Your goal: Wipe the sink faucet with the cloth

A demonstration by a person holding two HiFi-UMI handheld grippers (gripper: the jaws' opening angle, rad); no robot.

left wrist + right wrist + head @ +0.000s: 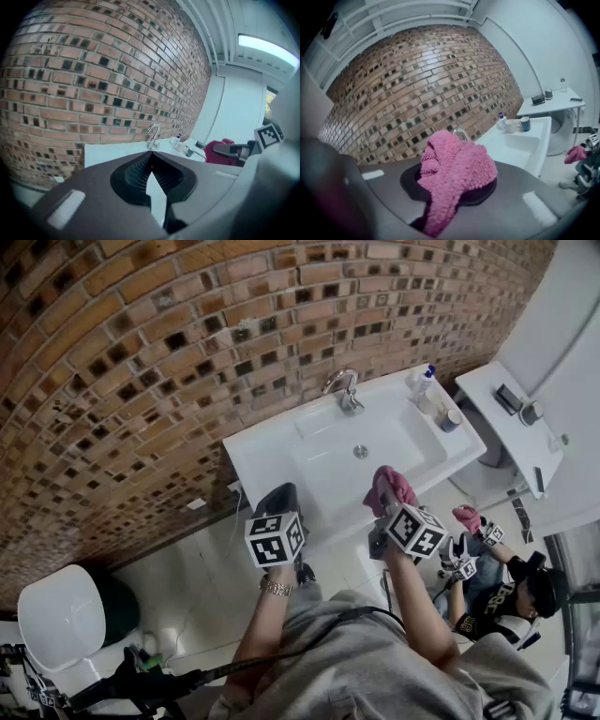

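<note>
A chrome faucet (347,390) stands at the back rim of the white sink (281,451), against the brick wall. My right gripper (384,487) hovers over the sink's front edge, shut on a pink knobbly cloth (394,486). In the right gripper view the cloth (455,172) bulges out between the jaws and hides most of the faucet (462,133). My left gripper (278,493) hangs left of it, also at the front edge, shut and holding nothing. The left gripper view has the faucet (153,136) straight ahead beyond the closed tips (151,155), with the cloth (222,151) at the right.
A soap bottle (425,381) and small cups (451,420) stand on the sink's right end. A white side table (514,423) lies further right, and a white toilet (61,617) sits at lower left. Another person (497,587) with grippers crouches at lower right.
</note>
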